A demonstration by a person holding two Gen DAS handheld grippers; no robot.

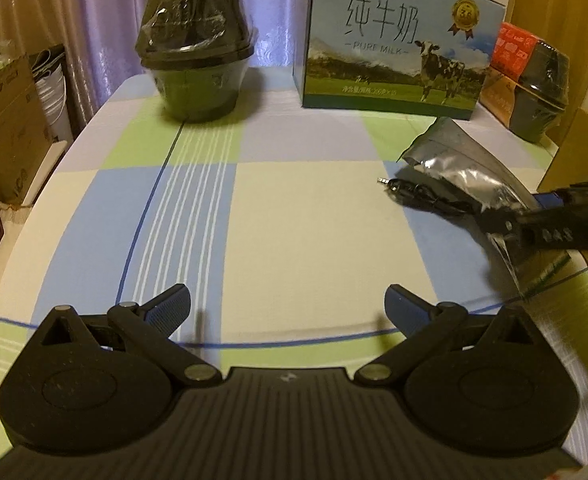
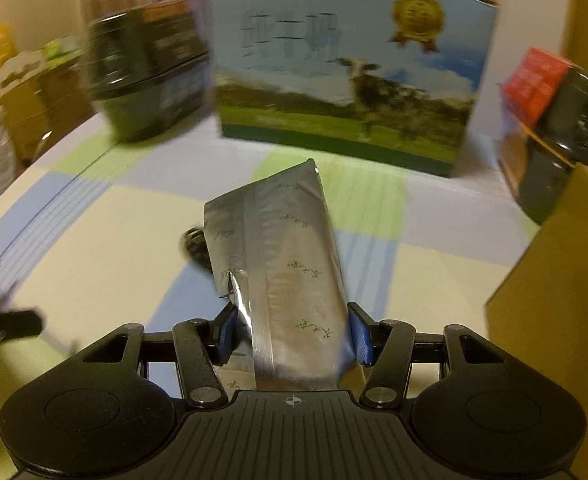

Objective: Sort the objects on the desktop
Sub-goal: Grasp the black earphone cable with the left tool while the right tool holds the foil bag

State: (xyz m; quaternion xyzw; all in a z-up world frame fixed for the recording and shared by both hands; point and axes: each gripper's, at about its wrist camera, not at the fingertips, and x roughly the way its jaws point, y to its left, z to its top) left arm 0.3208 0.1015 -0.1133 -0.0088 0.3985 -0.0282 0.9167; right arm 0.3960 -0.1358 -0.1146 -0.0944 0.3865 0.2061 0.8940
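A silver foil pouch (image 2: 289, 276) with small green marks stands tilted between the blue pads of my right gripper (image 2: 291, 336), which is shut on its lower end. In the left wrist view the same pouch (image 1: 458, 168) shows at the right, with the right gripper (image 1: 506, 222) reaching in from the edge. Under the pouch lies a black cable with a metal plug (image 1: 410, 192), partly hidden. My left gripper (image 1: 287, 310) hovers open over the checked tablecloth (image 1: 294, 208), nothing between its fingers.
A blue milk carton box (image 1: 394, 40) stands at the back. A stack of black plastic bowls in wrap (image 1: 195, 48) is back left, another black container (image 1: 542, 88) with red and orange boxes back right. Cardboard boxes (image 1: 9, 124) line the left side, and a brown box (image 2: 554, 300) rises at the right.
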